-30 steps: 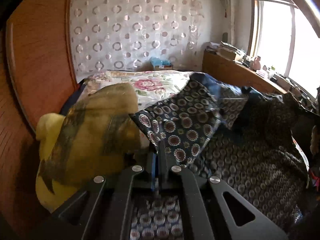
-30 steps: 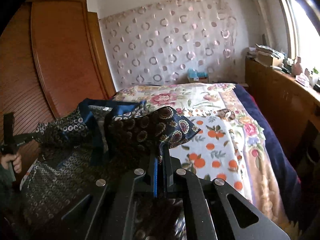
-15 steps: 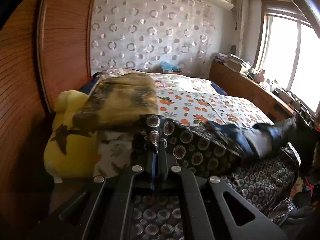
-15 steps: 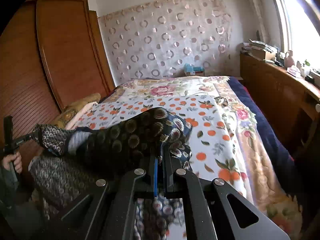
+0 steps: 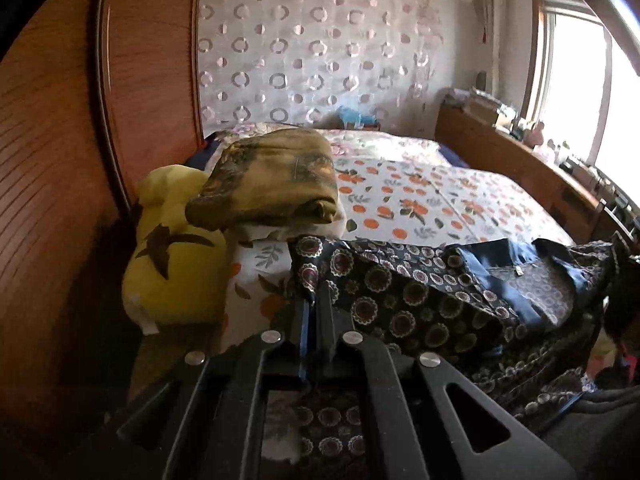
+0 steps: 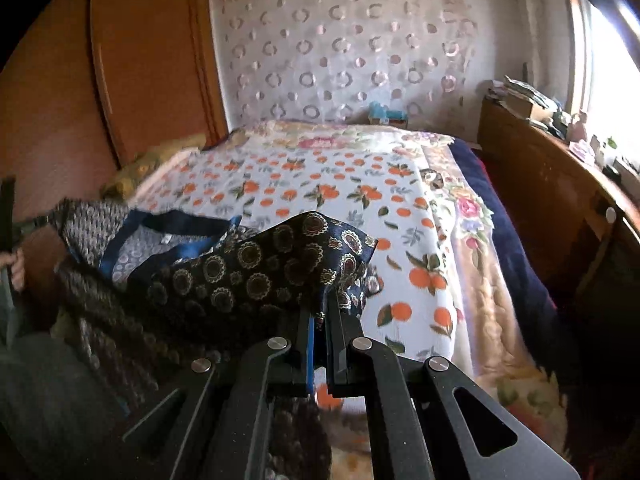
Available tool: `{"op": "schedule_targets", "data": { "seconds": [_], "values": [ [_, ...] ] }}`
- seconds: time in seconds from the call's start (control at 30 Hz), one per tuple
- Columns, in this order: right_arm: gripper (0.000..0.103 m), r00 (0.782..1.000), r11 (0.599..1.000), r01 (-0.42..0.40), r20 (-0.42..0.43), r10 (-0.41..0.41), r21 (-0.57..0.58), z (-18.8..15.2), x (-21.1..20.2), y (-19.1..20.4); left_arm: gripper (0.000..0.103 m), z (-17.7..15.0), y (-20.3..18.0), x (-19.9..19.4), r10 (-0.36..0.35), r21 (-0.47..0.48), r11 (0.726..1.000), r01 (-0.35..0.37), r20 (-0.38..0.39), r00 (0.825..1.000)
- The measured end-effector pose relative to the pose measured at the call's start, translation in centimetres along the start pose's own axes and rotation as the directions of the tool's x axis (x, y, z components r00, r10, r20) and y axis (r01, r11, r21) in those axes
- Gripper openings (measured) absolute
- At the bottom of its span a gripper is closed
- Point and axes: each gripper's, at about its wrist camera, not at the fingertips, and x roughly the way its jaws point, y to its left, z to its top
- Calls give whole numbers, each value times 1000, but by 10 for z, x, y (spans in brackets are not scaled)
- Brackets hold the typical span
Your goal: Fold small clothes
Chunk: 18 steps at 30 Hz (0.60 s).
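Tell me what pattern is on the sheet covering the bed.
White with oranges and green leaves on the sheet; the right wrist view shows it best.

Each hand-held gripper, left [image 5: 314, 304] and right [image 6: 322, 308], is matte black plastic: two angular linkage arms with triangular cut-outs, four round silver screw heads across the pivots, and a thin blue strip lining the inner finger at 12 o'clock.
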Motion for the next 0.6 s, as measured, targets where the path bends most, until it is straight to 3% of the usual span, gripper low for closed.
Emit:
{"op": "schedule_targets", "data": {
  "seconds": [0.07, 0.13, 0.17, 0.23, 0.3, 0.43, 0.53, 0.6],
  "values": [
    [3, 1000, 1000, 6, 3, -6, -9, 7, -6, 0, 10, 3, 0, 0, 4, 8, 1000, -4, -1, 1000],
    [5, 1000, 1000, 12, 13, -12, -18, 13, -12, -1, 34, 9, 2, -3, -6, 7, 1000, 6, 19, 1000],
    [12, 1000, 999, 23, 20, -23, -22, 15, -14, -1, 42, 12, 3, -4, -15, 2, 1000, 15, 25, 1000],
    [13, 999, 999, 44, 27, -43, -31, 15, -23, 1, 61, 16, 6, -3, -22, -11, 1000, 22, 30, 999],
    [13, 998, 998, 48, 40, -46, -28, 19, -27, 0, 66, 22, 8, 1, -16, -14, 1000, 16, 35, 999],
    [15, 997, 998, 58, 51, -57, -19, 22, -32, -3, 67, 30, 12, 17, -1, -3, 1000, 1, 16, 1000],
    [31, 996, 997, 69, 59, -67, -21, 21, -26, -4, 67, 34, 12, 32, 8, 17, 1000, -8, -5, 1000],
    [52, 997, 998, 61, 58, -60, -15, 20, -14, -8, 67, 37, 13, 44, 21, 30, 999, -21, -23, 1000]
  ]
}}
